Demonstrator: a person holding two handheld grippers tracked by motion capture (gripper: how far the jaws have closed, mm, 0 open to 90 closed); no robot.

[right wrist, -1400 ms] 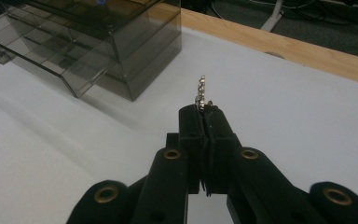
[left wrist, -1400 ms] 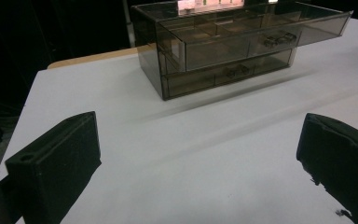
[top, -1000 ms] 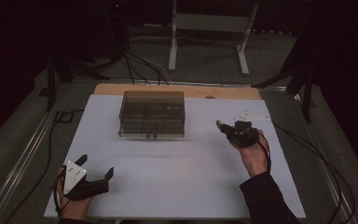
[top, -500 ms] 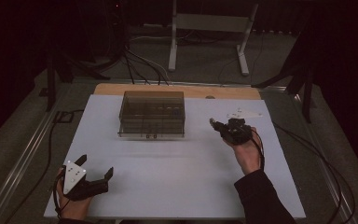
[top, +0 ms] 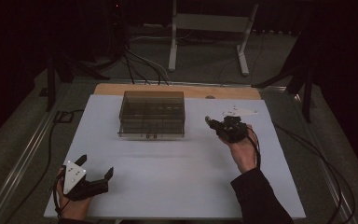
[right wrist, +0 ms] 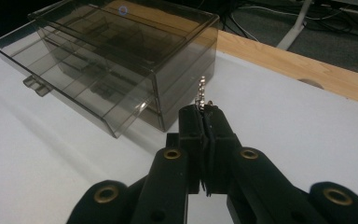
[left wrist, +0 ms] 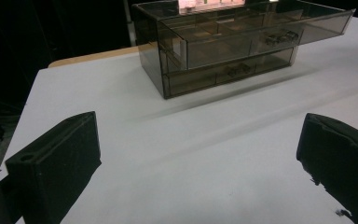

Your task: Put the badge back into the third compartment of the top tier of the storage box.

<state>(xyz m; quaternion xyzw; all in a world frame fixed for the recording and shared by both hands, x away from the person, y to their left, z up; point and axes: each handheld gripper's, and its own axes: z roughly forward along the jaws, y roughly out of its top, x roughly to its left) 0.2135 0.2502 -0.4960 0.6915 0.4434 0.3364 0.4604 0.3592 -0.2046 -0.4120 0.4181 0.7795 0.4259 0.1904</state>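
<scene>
- Dark room beyond, with cables and a stand's metal legs on the floor; up front, a white table top (top: 177,182) with a strip of bare wood along its far edge.
- Smoked clear drawer box (top: 152,114) sitting toward the far middle of the table, upper drawer (right wrist: 70,74) pulled partly out toward the person, presumably left open to take something in.
- Divided compartments visible through the tinted walls in the left gripper view; contents too dim to tell.
- Right gripper (top: 209,122) held just right of the box, above the table, aimed at the box's near right corner.
- Jaws pressed together on a small metal chain (right wrist: 200,95), possibly a piece of jewellery; only its few bright links poking up past the tips, hard to make out more.
- Pinched at the very tips, likely so the chain hangs free and can drop cleanly into a compartment.
- Left gripper (top: 95,167) resting low at the near left corner of the table, well apart from the box, jaws spread wide with nothing between them.
- Parked there, probably to stay clear while the other hand works, yet pointed at the box should it need steadying.
- Judged next: carry the chain over the open drawer and release.
</scene>
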